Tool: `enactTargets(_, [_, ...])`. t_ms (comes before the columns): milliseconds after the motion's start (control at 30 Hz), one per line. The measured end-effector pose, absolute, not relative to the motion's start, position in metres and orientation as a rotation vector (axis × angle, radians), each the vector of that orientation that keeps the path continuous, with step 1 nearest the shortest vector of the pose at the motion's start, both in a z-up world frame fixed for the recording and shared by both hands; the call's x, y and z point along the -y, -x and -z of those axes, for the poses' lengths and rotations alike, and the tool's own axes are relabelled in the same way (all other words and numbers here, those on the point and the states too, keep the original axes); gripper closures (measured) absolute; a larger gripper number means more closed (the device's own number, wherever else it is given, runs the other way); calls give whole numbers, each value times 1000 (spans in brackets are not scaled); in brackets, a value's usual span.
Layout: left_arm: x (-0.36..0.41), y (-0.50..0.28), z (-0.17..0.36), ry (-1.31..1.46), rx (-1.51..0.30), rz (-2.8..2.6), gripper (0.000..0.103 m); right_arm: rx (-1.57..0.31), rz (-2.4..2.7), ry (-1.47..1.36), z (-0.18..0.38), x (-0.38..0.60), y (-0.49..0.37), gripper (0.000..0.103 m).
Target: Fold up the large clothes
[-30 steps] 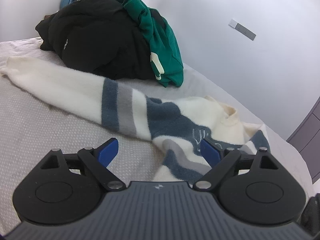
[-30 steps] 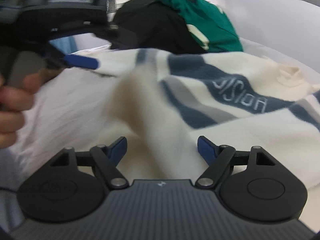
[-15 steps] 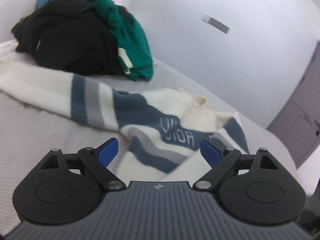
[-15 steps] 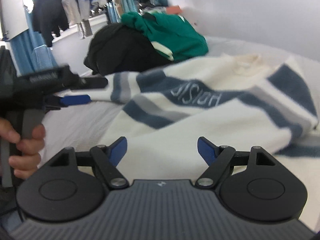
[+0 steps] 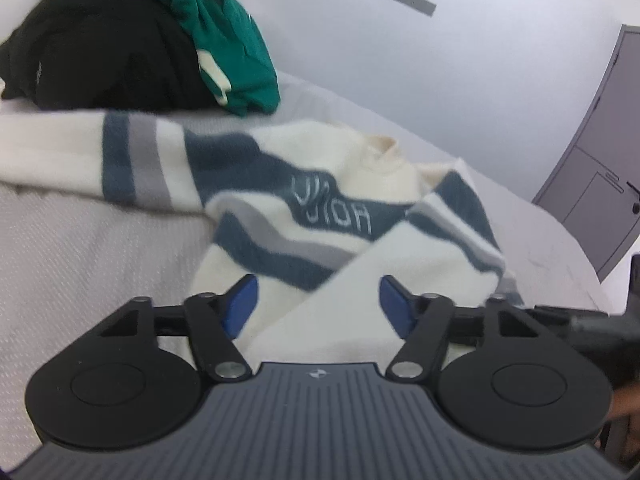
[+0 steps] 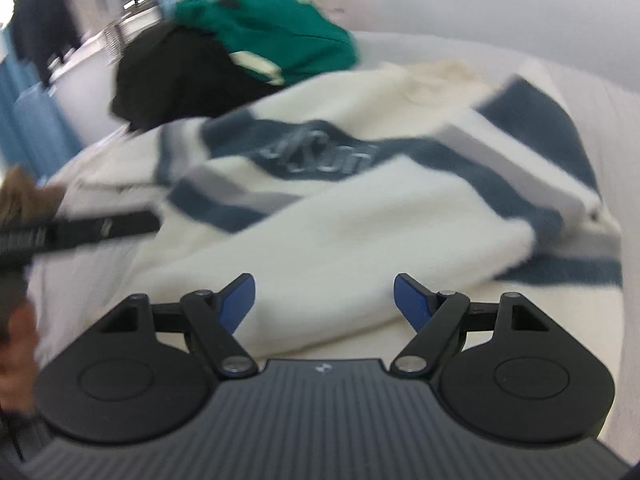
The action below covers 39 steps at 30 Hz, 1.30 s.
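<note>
Cream sweater [image 5: 360,264], navy and grey stripes; black garment [image 5: 104,40]; green garment [image 5: 236,52]; pale grey bed [image 5: 88,240].

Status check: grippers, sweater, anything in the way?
Left hand-held gripper open, jaws just been closing, nothing pinched. Right hand-held gripper open, empty. Striped sweater partly folded on bed. Clothes pile behind, clear.

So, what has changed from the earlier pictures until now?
Both grippers moved in over the striped sweater. The left gripper has just been closing its jaws partway, gripping nothing. The right gripper stayed open. The black and green pile stayed put.
</note>
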<state>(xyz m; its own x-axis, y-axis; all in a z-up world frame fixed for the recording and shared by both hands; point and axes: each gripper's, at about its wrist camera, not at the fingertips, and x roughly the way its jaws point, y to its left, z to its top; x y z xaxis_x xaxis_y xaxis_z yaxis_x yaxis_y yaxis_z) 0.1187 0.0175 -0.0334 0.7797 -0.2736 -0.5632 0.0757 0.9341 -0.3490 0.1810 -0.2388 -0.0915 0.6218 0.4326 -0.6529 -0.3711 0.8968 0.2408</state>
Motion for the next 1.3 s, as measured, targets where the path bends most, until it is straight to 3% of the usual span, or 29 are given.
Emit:
enactTargets(167, [-3,-127,52,266,-738,203,44,-748,-396,-117,91,246,-194,36])
enactTargets(367, [11,-135,68,191,-822,164,45,-767,-365,-80,102,236,-204,41])
enactTargets(467, [9,-135,65,214,-811,159,40,-807,-345,-77,113,234,-210,42])
enactTargets(533, [6,-136,61,239,-802,146,28,-801,-337,-66,113,232,-208,42])
enactTargets(833, [-30,-125,16,355,-618,74,12,-788,-329,-122,108,240,-202,44])
enactTargets(1300, [-171,-186,-24,374,-565,-407,3,-770,-319,-110,111,237,-207,44])
